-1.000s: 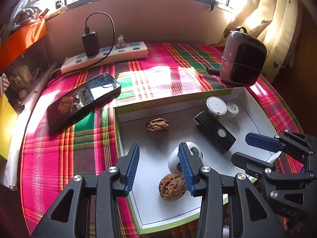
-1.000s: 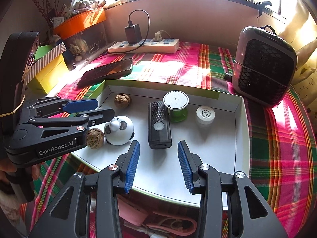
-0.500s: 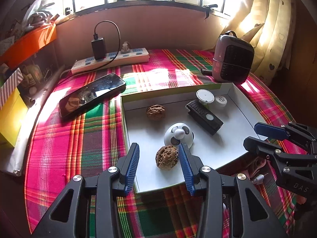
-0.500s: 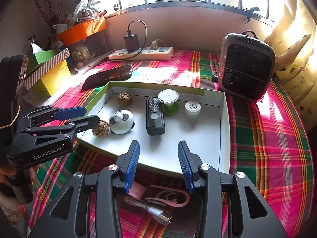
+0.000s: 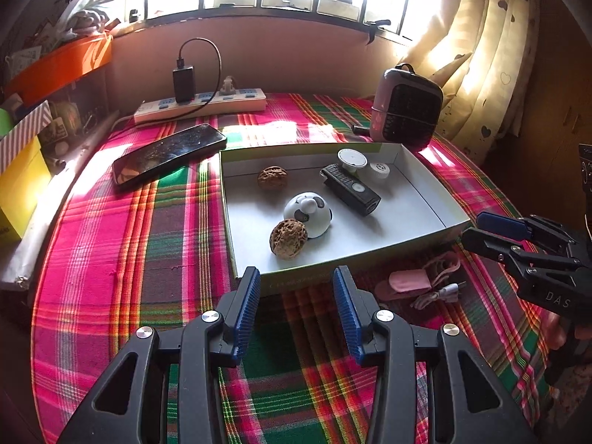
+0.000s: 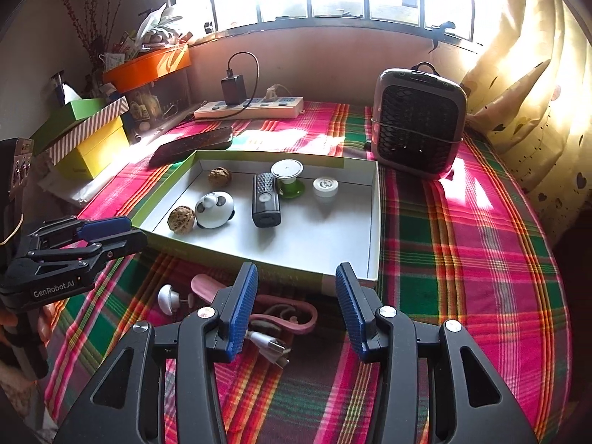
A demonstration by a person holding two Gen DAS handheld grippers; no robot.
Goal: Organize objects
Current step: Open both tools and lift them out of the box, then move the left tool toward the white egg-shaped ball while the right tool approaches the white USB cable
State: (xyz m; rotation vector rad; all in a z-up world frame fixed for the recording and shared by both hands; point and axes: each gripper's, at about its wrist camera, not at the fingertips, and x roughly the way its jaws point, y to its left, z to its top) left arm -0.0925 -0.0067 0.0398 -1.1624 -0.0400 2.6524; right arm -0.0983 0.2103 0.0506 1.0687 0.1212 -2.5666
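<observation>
A shallow white box with a green rim [image 5: 418,236] [image 6: 373,222] lies on the plaid cloth. In it are two walnuts [image 5: 288,238] [image 5: 272,177], a white panda toy [image 5: 308,214] [image 6: 214,209], a black remote-like device [image 5: 350,189] [image 6: 265,199], a white-topped green item [image 6: 288,178] and a small white cap [image 6: 325,187]. My left gripper [image 5: 296,309] is open and empty, in front of the box's near edge. My right gripper [image 6: 296,305] is open and empty, above a pink strap and white cable [image 6: 281,323].
A phone [image 5: 168,153] lies left of the box. A power strip with a charger [image 5: 199,105] runs along the back wall. A small heater [image 6: 418,129] stands at the back right. Boxes [image 6: 88,140] are stacked at the left. A small white knob [image 6: 168,299] lies near the strap.
Both grippers have pulled back from over the box toward the near side of the table, staying open. The strap and cable have come into view.
</observation>
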